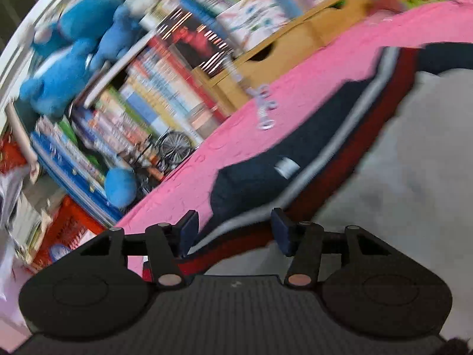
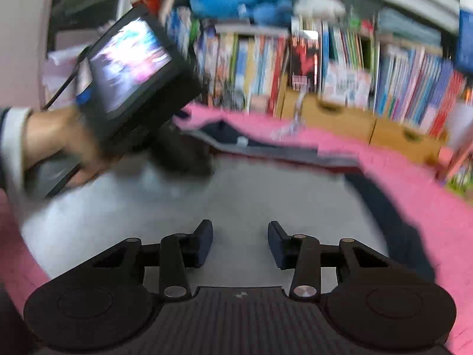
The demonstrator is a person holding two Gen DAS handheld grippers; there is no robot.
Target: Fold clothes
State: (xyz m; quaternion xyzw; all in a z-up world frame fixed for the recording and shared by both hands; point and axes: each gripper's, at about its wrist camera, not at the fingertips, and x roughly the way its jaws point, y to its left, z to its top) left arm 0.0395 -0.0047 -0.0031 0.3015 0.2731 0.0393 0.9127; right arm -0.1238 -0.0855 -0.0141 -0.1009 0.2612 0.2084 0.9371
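Left wrist view, blurred: left gripper at 6 o'clock, jaws apart, navy pads clear of the cloth, nothing pinched, released. Garment lies flat on the pink cover, running from between the fingers out to 3 o'clock: grey body, with a red, white and navy band along its edge at centre. Small white label on the navy part. Past it at 12 o'clock a silvery trinket sits on the pink cover. Farther, 9 to 12 o'clock, a bookshelf packed with books, blue plush toys at 10 o'clock, wooden drawers at 1 o'clock.

Right wrist view, also blurred: right gripper at 6 o'clock, jaws parted over the grey cloth, pads not pressing anything, released. Grey garment fills the centre. At 9 to 10 o'clock a hand holds the left gripper's handle, its lit screen facing this camera. Navy band at 12 o'clock, pink cover beyond, then bookshelf along the top.
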